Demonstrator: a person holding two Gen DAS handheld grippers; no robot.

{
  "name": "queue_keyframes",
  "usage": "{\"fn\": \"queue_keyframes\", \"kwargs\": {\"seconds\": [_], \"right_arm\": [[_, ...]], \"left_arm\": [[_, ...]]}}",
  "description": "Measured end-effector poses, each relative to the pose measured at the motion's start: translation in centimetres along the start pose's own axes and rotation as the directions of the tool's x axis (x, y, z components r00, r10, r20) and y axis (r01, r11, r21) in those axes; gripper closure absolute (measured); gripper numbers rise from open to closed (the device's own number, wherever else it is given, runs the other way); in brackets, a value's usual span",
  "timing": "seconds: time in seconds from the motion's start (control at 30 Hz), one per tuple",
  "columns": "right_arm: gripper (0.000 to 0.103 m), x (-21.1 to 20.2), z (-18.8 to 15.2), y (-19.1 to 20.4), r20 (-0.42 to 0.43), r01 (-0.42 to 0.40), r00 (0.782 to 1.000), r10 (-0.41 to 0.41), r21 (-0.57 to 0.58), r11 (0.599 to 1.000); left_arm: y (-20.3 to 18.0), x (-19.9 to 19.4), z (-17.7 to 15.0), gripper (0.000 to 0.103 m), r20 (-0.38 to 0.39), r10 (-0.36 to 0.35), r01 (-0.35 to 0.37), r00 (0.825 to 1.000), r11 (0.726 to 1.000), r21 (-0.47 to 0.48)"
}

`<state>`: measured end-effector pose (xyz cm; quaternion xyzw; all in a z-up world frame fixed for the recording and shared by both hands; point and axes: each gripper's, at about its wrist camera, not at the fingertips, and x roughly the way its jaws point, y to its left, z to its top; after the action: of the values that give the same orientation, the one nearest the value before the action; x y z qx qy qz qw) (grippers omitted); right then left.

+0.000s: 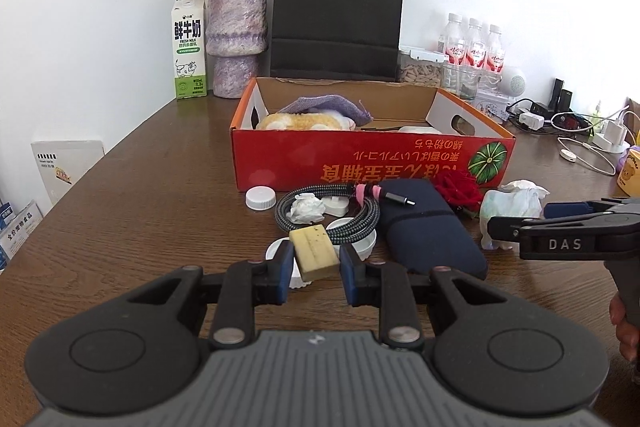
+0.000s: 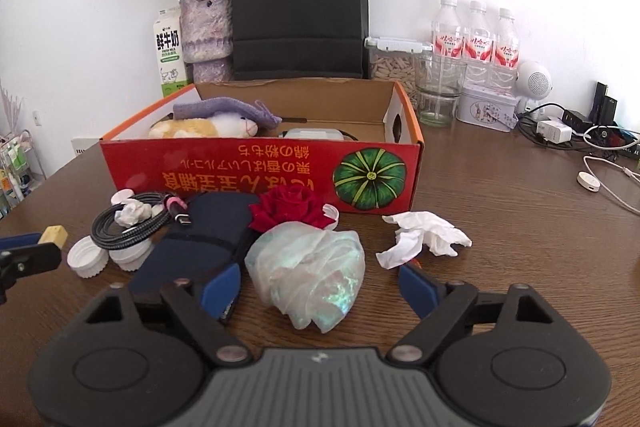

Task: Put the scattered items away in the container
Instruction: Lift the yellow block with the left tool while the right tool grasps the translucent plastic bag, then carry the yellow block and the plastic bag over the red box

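A red cardboard box (image 1: 360,163) (image 2: 256,175) holds a plush toy (image 1: 304,121) and a purple cloth. In front of it lie a coiled braided cable (image 1: 352,217), white caps (image 1: 261,197), a navy pouch (image 1: 424,227), a red rose (image 2: 288,209), a crumpled iridescent plastic bag (image 2: 310,275) and a white tissue (image 2: 424,237). My left gripper (image 1: 316,269) has its pads on both sides of a yellow sponge block (image 1: 316,251). My right gripper (image 2: 320,287) is open wide around the plastic bag, without touching it.
Behind the box stand a milk carton (image 1: 190,47), a vase of dried roses (image 1: 236,39), a black paper bag (image 1: 336,15), water bottles (image 2: 474,39), jars and a tin. Chargers and cables (image 2: 592,143) lie at the right.
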<state>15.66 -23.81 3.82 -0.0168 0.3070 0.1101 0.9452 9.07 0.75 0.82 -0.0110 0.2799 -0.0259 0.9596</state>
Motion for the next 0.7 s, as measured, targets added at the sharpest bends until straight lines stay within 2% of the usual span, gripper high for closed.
{"fn": "queue_keyframes", "kwargs": {"seconds": [0.07,0.1,0.13,0.43,0.7], "right_arm": [[0.035,0.2,-0.1,0.1,0.000,-0.003,1.000,0.003,-0.004,1.000],[0.047,0.3,-0.1,0.1,0.000,-0.015,1.000,0.015,-0.002,1.000],[0.053,0.4,-0.2,0.0,-0.004,-0.024,1.000,0.024,0.001,1.000],[0.066,-1.2,0.6,-0.2,0.054,-0.076,0.996,0.076,-0.003,0.997],[0.066,-2.9,6.2,-0.4,0.220,-0.081,0.972,0.085,-0.023,0.996]], "left_arm": [[0.1,0.1,0.0,0.078,-0.004,-0.002,0.002,1.000,1.000,-0.003],[0.1,0.3,0.1,0.078,-0.005,-0.004,0.004,1.000,1.000,-0.004],[0.1,0.4,0.1,0.078,-0.005,-0.006,0.006,1.000,1.000,-0.005],[-0.4,0.6,1.3,0.077,0.024,-0.034,0.033,0.999,0.999,0.025],[-2.1,1.0,6.4,0.077,0.161,-0.077,0.064,0.984,0.994,0.085]]}}
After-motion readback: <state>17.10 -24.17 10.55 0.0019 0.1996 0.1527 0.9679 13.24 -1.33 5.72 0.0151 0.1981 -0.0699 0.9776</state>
